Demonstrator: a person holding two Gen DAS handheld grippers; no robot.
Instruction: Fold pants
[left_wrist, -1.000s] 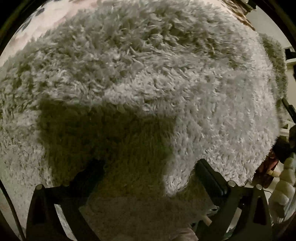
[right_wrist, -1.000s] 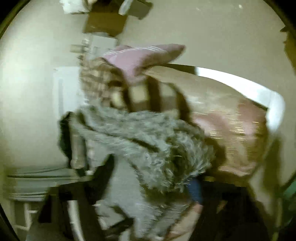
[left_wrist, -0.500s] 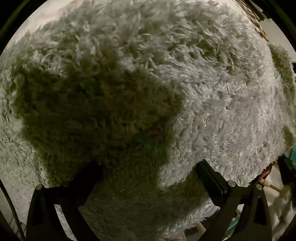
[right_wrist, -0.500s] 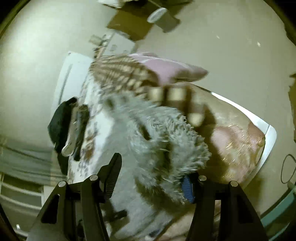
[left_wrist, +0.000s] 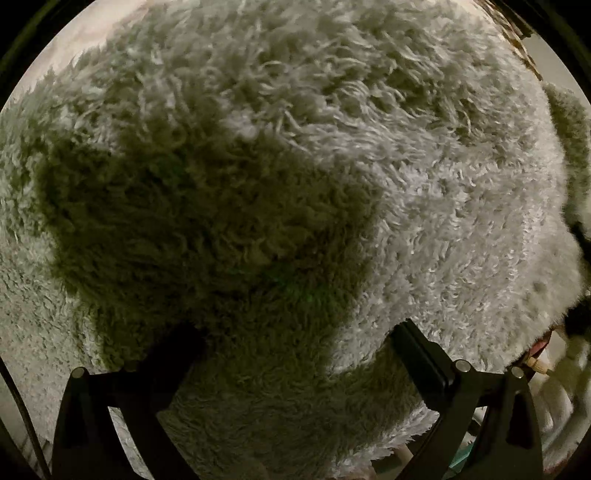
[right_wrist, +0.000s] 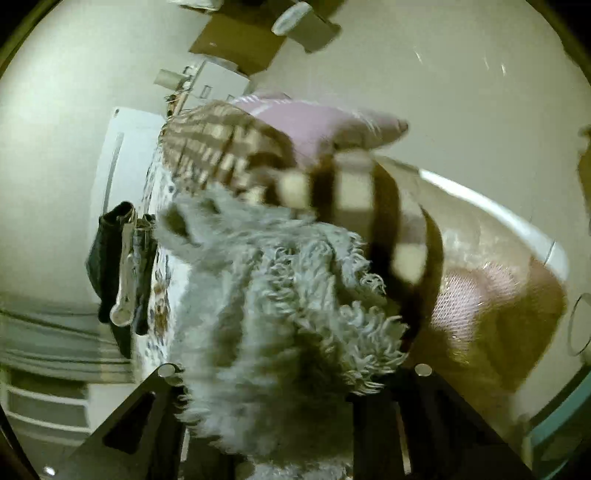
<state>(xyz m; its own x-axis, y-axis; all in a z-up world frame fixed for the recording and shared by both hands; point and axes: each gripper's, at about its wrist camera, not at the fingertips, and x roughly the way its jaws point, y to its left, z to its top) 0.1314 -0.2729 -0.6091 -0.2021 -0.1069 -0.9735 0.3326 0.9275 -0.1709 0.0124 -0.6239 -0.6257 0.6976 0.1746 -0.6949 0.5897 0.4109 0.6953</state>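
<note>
My right gripper (right_wrist: 266, 402) has just been closing: half a second ago its jaws stood well apart either side of the fluffy grey pants (right_wrist: 280, 314), and now they are drawn in narrow, pinching a bunch of pile between them. I judge this the grab that begins a fold, with that edge ready to be lifted and carried over. The pants lie spread on the bed (right_wrist: 162, 295), below a checked blanket (right_wrist: 225, 147) and pink pillow (right_wrist: 317, 122). My left gripper (left_wrist: 295, 354) points steeply down at the pants (left_wrist: 369, 147), jaws wide, fabric between them; whether the fingertips touch it I cannot tell.
</note>
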